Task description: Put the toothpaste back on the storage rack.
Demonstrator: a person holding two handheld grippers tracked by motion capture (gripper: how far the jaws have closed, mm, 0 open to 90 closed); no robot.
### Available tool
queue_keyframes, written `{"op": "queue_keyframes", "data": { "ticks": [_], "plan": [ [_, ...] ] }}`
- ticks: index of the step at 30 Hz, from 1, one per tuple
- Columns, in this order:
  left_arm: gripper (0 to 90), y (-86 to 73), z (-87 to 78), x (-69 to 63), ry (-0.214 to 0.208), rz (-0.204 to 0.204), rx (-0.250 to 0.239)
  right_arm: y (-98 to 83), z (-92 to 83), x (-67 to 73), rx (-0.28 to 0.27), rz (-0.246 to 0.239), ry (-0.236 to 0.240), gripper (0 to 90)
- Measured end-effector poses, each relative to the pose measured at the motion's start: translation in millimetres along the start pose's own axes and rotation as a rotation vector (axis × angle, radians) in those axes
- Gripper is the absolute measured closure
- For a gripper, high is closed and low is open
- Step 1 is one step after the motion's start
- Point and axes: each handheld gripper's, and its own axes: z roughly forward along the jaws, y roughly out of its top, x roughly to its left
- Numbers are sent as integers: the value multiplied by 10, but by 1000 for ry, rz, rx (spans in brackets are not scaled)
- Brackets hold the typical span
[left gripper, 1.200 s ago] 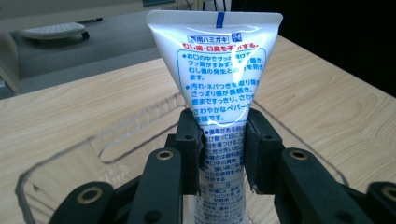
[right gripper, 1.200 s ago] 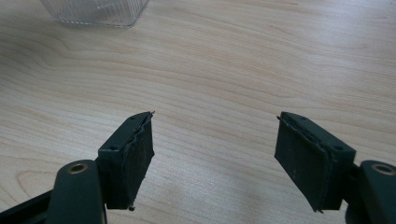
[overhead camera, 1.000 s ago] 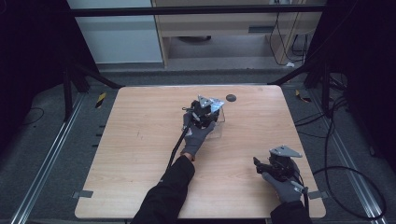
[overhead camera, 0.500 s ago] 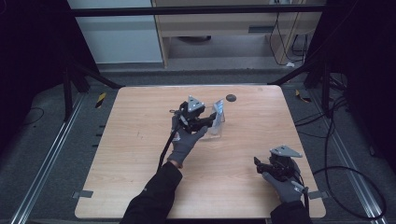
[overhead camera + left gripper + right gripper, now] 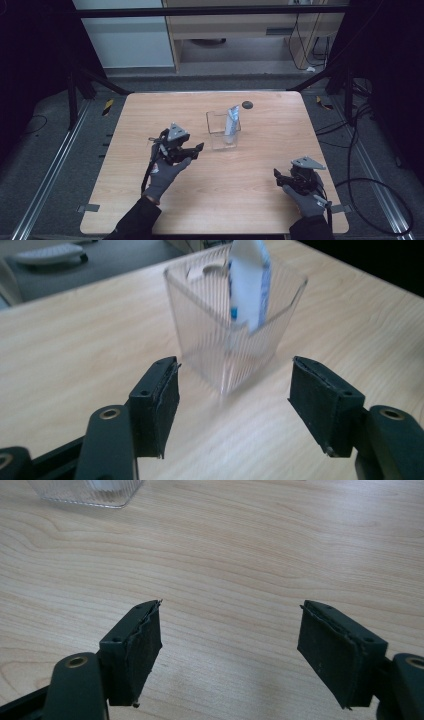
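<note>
A clear ribbed square cup (image 5: 222, 131) (image 5: 235, 337) stands upright near the middle of the wooden table (image 5: 150, 210). A white and blue tube (image 5: 232, 124) (image 5: 248, 282) leans inside it, its top sticking out. My left gripper (image 5: 192, 150) (image 5: 234, 402) is open and empty, a short way left of the cup and apart from it. Near the front right edge my right gripper (image 5: 281, 179) (image 5: 230, 650) rests open over bare wood with nothing between its jaws. One corner of the cup (image 5: 87, 491) sits at the top left of the right gripper view.
A small dark round disc (image 5: 246, 104) lies on the table behind the cup. Black frame bars and cables run around the table edges. A yellow-black tool (image 5: 107, 107) lies on the floor at the left.
My left gripper has let go at the cup and drawn back toward the front left. The cup with the tube now stands alone. The right gripper has not moved.
</note>
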Motion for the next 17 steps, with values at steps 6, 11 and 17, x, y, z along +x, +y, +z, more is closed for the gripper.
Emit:
{"op": "queue_keyframes", "data": {
  "ticks": [6,11,17],
  "plan": [
    [346,-369,-140,183,39,-26,64,-8,1,2,3,7,1,243],
    [343,-598,-240,335,74,-61,101,-13,5,-12,2,4,-2,238],
    [331,-741,-413,511,118,-98,109,-29,3,-12,6,2,-3,233]
  ]
}}
